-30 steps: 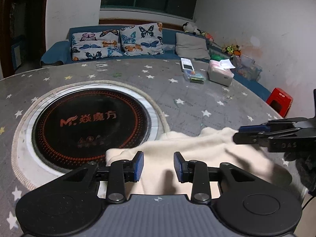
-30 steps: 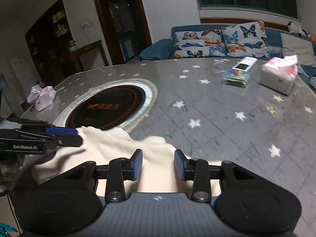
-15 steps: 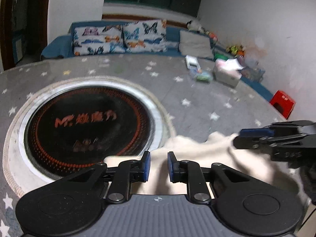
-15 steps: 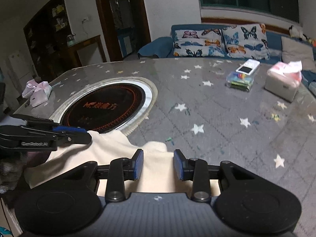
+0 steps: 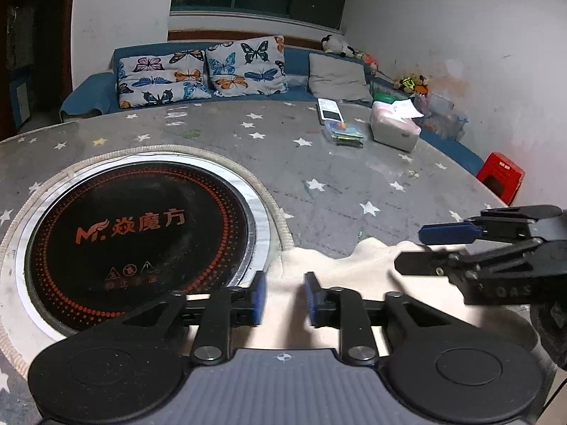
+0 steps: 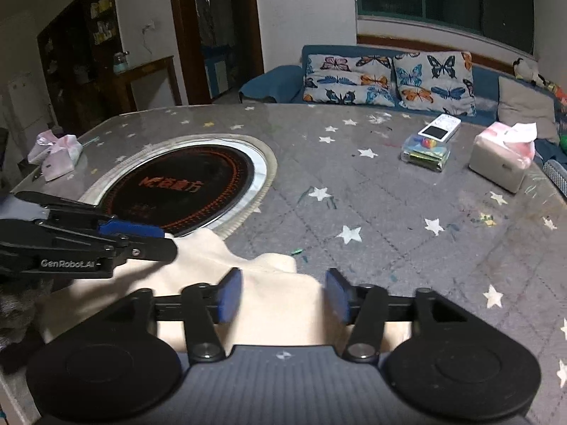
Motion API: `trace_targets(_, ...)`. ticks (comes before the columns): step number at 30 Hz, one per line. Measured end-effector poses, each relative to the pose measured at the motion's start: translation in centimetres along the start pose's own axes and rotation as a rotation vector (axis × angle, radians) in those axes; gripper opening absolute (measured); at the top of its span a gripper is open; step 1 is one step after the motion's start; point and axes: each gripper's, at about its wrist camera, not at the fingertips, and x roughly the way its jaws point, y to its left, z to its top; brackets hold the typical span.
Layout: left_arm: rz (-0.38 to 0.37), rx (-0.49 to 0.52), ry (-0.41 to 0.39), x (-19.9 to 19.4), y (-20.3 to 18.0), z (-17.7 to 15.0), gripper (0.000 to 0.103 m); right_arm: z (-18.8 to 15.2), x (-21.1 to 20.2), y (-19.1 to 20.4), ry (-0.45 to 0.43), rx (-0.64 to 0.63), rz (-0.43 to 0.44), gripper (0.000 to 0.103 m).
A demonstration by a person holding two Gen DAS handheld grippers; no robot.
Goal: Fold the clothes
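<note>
A soft cream cloth [image 5: 340,276] lies bunched up at the near edge of the tabletop [image 5: 319,163], which is grey with little white stars. The far side of the cloth touches the rim of the big round black cooker plate [image 5: 138,233] set into the tabletop.

The left gripper [image 5: 282,299] hangs over the left part of the cloth. Its two blue pads [image 5: 259,297] are apart, with a gap between them, and cream cloth shows in that gap and under it. The pictures do not show the pads pinching any cloth.

The right gripper [image 6: 283,295] is over the right part of the cloth. Its blue pads [image 6: 230,295] stand wide apart. The cloth lies below and between them, and its far edge makes a small bump just past the tips. It is not gripping anything.

The two grippers are side by side, each seen from the side by the other's camera, and the cloth runs under both.

Farther off, near the far right edge of the tabletop, sit a white tissue box [image 6: 501,163], a clear small box with colourful bits [image 6: 425,154] and a white gadget [image 6: 439,129]. A pink and white bundle [image 6: 58,152] lies at the far left edge. A blue sofa with butterfly pillows [image 6: 389,79] is behind the table.
</note>
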Motion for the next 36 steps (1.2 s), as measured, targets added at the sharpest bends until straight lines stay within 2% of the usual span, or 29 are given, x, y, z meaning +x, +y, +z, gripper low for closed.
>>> trace_targets(2,0.002,-0.003,-0.001,-0.2,0.0,-0.1,0.047,-0.4,-0.6,0.4,-0.001,-0.003,0.014,0.064)
trace_targets(8,0.010,0.009,-0.004,-1.5,-0.6,-1.3,0.061,-2.0,-1.9,2.6,0.005,-0.044,0.041,0.081)
trace_targets(12,0.035,0.018,0.009,-1.9,-1.0,-2.4,0.067,-2.9,-2.2,3.9,-0.004,-0.079,0.039,0.084)
trace_targets(22,0.067,-0.012,0.035,-2.0,-1.2,-3.0,0.087,-4.6,-1.5,4.2,-0.012,-0.049,0.020,0.102)
trace_targets(32,0.067,-0.024,0.049,-2.0,-1.4,-3.3,0.103,-5.1,-1.5,4.2,-0.027,-0.051,0.020,0.103)
trace_targets(36,0.072,-0.024,0.055,-1.9,-1.6,-3.4,0.103,-5.2,-1.5,4.2,-0.030,-0.047,0.020,0.103)
